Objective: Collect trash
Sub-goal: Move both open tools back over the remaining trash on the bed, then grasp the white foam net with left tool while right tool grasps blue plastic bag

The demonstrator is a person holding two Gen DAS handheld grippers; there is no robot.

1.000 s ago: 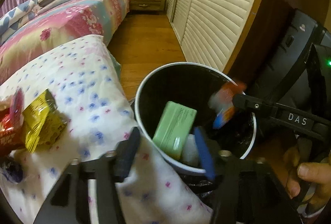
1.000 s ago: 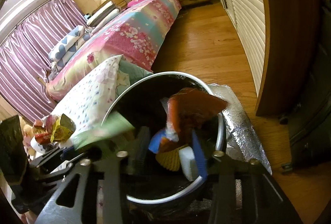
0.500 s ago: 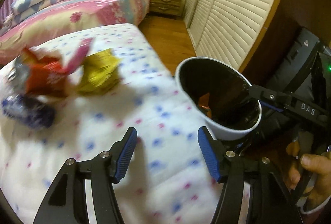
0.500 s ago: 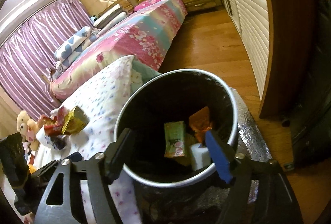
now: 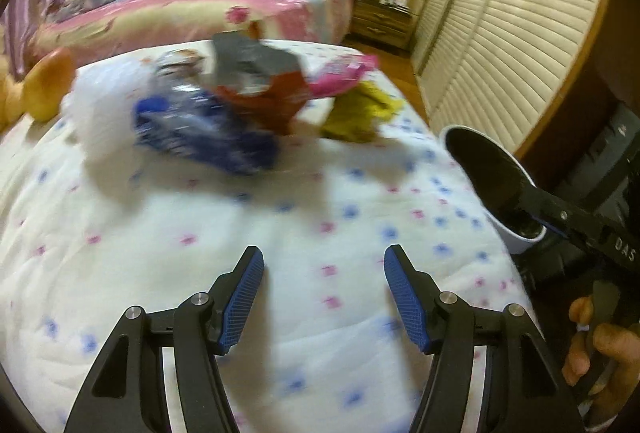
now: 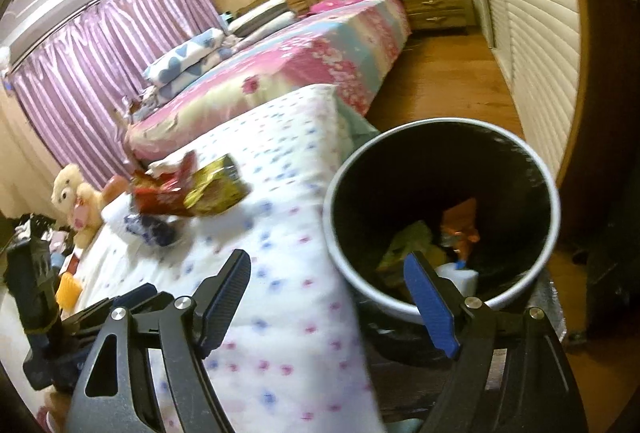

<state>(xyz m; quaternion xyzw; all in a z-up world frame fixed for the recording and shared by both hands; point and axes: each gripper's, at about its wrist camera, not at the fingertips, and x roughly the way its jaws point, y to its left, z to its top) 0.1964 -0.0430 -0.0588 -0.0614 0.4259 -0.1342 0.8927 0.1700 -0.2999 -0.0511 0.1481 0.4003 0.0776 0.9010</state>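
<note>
- A white quilt (image 5: 248,257) dotted blue and pink is being shown spread wide, with a heap of wrappers (image 5: 256,101) lying toward its far edge.
- A round bin (image 6: 440,217) is being seen just beside the quilt's right edge, with an orange packet (image 6: 460,221) and a green packet (image 6: 408,241) lying inside.
- The right gripper (image 6: 344,289) is being held over the bin's near rim; its jaws have just been opening wider, with nothing between them.
- The left gripper (image 5: 324,293) is being held partly open above the quilt's near part, gripping nothing.
</note>
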